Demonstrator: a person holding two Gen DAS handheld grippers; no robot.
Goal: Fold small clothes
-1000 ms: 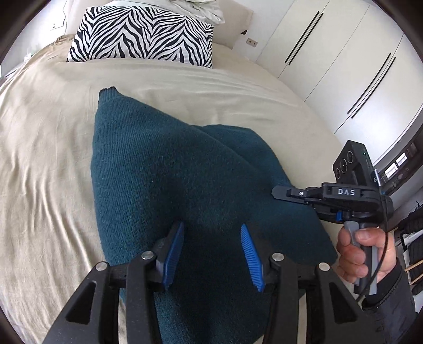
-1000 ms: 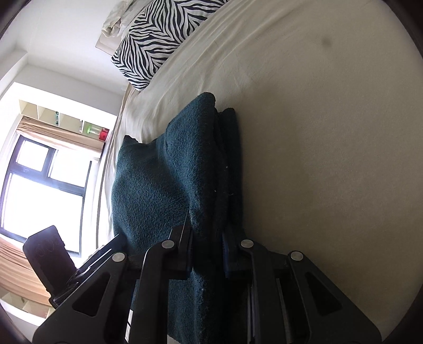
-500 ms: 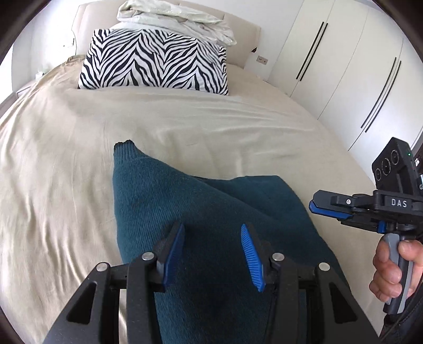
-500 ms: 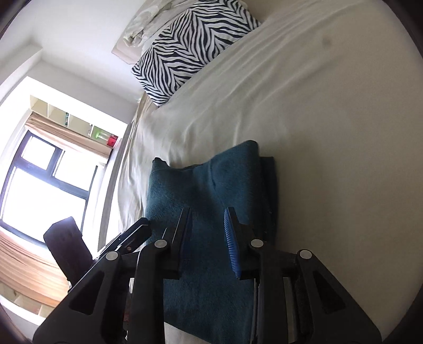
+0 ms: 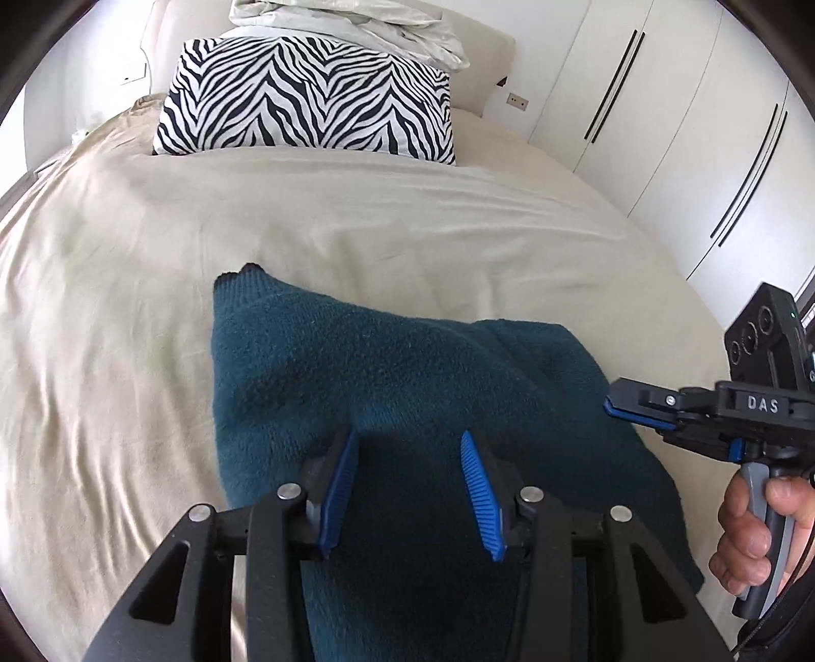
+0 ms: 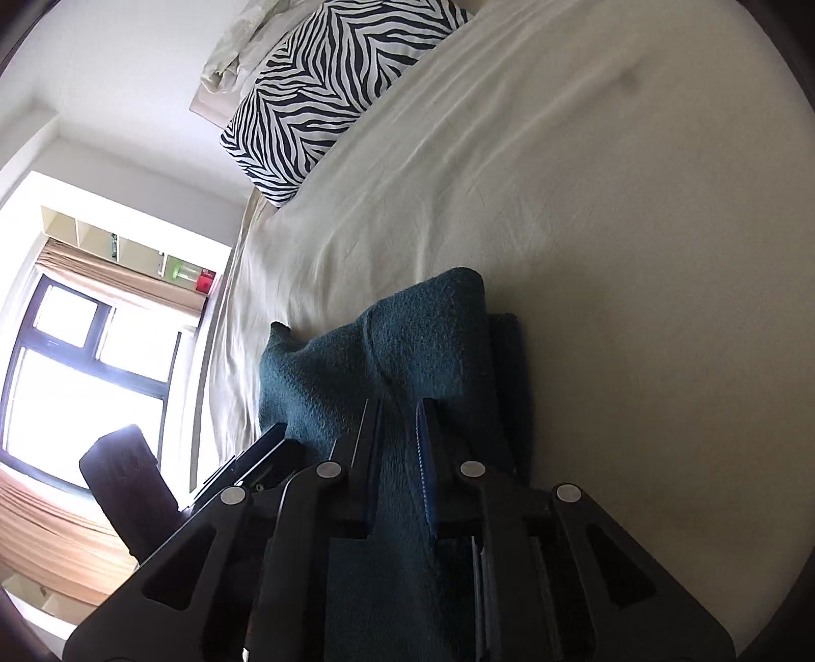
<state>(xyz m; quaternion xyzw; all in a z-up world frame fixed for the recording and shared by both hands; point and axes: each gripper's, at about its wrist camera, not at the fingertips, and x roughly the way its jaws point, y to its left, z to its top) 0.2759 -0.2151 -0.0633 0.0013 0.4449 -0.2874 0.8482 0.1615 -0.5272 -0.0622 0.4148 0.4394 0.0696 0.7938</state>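
A folded dark teal knit sweater [image 5: 407, 387] lies on the beige bed sheet [image 5: 127, 305]. My left gripper [image 5: 407, 448] is open and empty, its blue pads hovering above the sweater's near part. My right gripper [image 6: 397, 417] shows in the left wrist view [image 5: 611, 402] at the sweater's right edge, turned on its side. Its jaws are a narrow gap apart with nothing between them. In the right wrist view the sweater [image 6: 407, 346] lies just beyond the fingertips, its folded layers stacked.
A zebra-striped pillow [image 5: 305, 102] and crumpled white bedding [image 5: 356, 20] lie at the head of the bed. White wardrobe doors [image 5: 687, 127] stand along the right. A window [image 6: 86, 366] is on the far side.
Both grippers have pulled back from the sweater. A second ago the right gripper was shut on the sweater's folded edge; it has let go. The sweater now lies flat and still.
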